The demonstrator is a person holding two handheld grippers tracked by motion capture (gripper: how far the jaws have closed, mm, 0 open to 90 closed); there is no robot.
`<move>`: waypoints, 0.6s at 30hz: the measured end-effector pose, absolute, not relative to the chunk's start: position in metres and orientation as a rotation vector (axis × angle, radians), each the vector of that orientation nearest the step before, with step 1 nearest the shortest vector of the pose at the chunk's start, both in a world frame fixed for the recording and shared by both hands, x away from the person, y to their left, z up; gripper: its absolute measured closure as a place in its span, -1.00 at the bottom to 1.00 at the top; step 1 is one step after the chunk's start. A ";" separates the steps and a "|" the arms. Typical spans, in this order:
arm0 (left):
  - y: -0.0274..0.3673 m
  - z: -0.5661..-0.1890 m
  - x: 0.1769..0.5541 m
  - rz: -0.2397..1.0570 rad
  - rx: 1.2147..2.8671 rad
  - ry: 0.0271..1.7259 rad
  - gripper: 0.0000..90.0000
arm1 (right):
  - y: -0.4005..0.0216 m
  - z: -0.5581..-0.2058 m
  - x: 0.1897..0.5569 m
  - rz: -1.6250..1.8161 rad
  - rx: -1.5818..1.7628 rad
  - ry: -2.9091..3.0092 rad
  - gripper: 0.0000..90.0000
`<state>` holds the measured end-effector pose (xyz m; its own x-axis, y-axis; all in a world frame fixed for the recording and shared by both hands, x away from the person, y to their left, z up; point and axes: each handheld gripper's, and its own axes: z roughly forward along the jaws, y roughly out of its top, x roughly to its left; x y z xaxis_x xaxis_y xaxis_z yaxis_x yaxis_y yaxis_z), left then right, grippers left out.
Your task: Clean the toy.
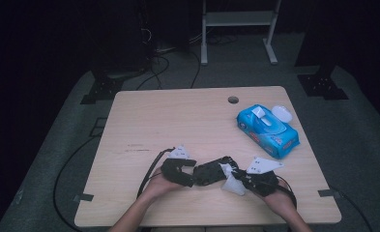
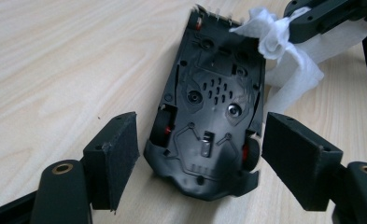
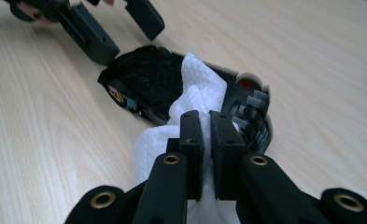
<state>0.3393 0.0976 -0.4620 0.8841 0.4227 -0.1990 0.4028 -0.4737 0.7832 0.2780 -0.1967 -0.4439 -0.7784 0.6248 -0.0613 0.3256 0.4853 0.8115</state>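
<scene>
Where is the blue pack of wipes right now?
In the high view the blue pack of wipes lies on the far right part of the table, its white lid flipped open, beyond the right gripper.

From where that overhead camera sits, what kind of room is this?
Probably a lab or recording studio, not a home: a lone wooden table on grey carpet, dark surroundings, cables trailing across the floor, and a white metal stand behind.
</scene>
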 end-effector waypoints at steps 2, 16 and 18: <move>0.096 -0.463 0.337 0.065 2.146 0.580 -0.45 | -0.197 -0.448 0.278 1.184 0.803 2.400 0.86; 0.094 -0.463 0.330 0.100 2.153 0.496 -0.59 | -0.195 -0.444 0.319 1.164 0.884 2.458 0.85; 0.095 -0.462 0.329 0.096 2.140 0.475 -0.60 | -0.193 -0.448 0.319 1.169 0.883 2.495 0.85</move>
<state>0.3292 0.0947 -0.4623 0.9227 0.3701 -0.1080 0.2987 -0.5092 0.8072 0.3186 -0.1928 -0.4483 -0.7860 0.6174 0.0315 0.4193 0.4949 0.7611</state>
